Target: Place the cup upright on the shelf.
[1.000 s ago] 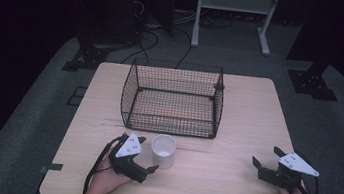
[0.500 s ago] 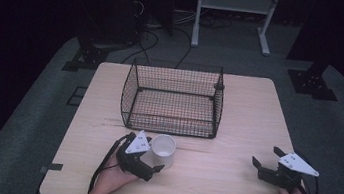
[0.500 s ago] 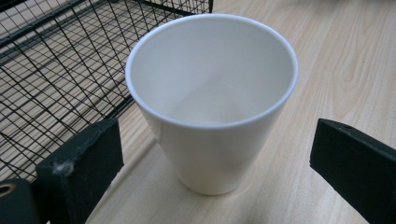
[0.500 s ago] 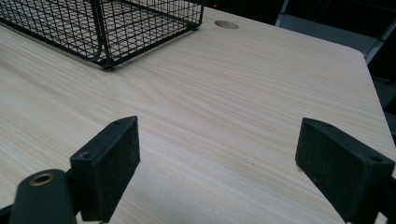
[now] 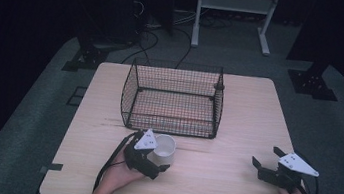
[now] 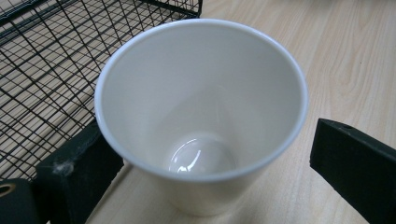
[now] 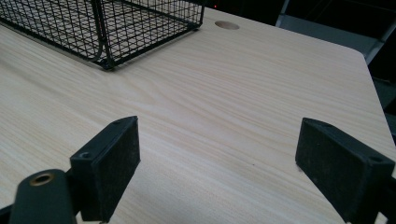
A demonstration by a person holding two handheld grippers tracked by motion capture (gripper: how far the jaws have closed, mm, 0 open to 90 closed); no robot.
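Note:
A white paper cup (image 5: 165, 147) stands upright and empty on the wooden table (image 5: 229, 185), just in front of the wire basket (image 5: 171, 122). My left gripper (image 5: 160, 153) is open with its jaws on either side of the cup. In the left gripper view, the cup (image 6: 201, 93) is between the jaws of my left gripper (image 6: 208, 140). The left jaw touches the cup's wall and the right jaw stands a little apart from it. My right gripper (image 5: 266, 157) rests open near the table's front right, with bare wood between the jaws of the right gripper (image 7: 219, 128).
The black wire basket (image 7: 116, 23) is open-topped and empty in the middle of the table; its mesh (image 6: 46, 70) lies right behind the cup. A round cable hole (image 7: 227, 24) is in the tabletop near the far edge. Dark floor, cables and stands surround the table.
My left gripper has slid forward and to the right until its jaws are on either side of the cup. The cup has stayed in place. The right gripper has not moved.

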